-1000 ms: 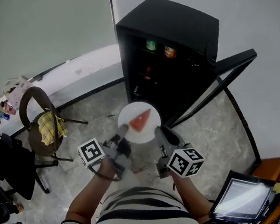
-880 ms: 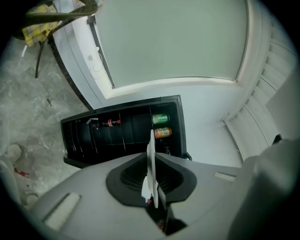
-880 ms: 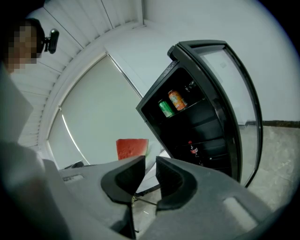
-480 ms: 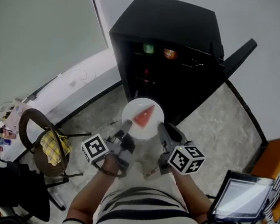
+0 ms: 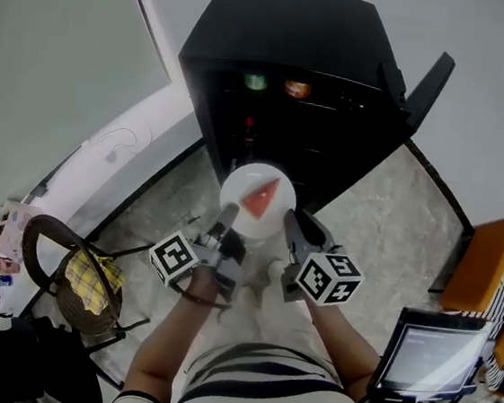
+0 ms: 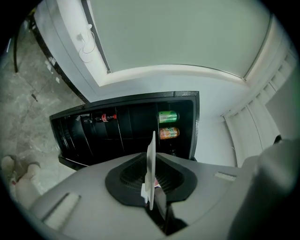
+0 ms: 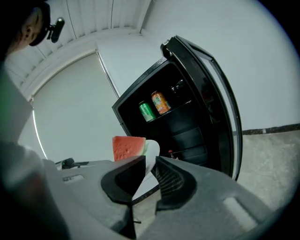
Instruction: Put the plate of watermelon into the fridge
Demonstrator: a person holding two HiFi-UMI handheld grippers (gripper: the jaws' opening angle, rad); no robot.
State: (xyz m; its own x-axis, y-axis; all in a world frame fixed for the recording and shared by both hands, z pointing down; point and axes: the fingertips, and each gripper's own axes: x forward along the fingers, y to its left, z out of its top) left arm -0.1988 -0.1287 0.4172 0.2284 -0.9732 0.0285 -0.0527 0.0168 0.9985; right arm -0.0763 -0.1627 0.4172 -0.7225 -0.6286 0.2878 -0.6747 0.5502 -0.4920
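Left gripper (image 5: 228, 214), right gripper (image 5: 291, 220) on plate (image 5: 239, 191) above stone floor (image 5: 395, 217), before fridge (image 5: 290, 29)

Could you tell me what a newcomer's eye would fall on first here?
The red watermelon wedge on a white plate, held at its edges by the left gripper and right gripper mid-frame. Behind it stands the open black fridge, a green can and an orange can on its upper shelf.

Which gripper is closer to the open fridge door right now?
Right. The right gripper grips the plate at its rim on the side toward the fridge door; the left gripper grips the opposite rim, farther from it.
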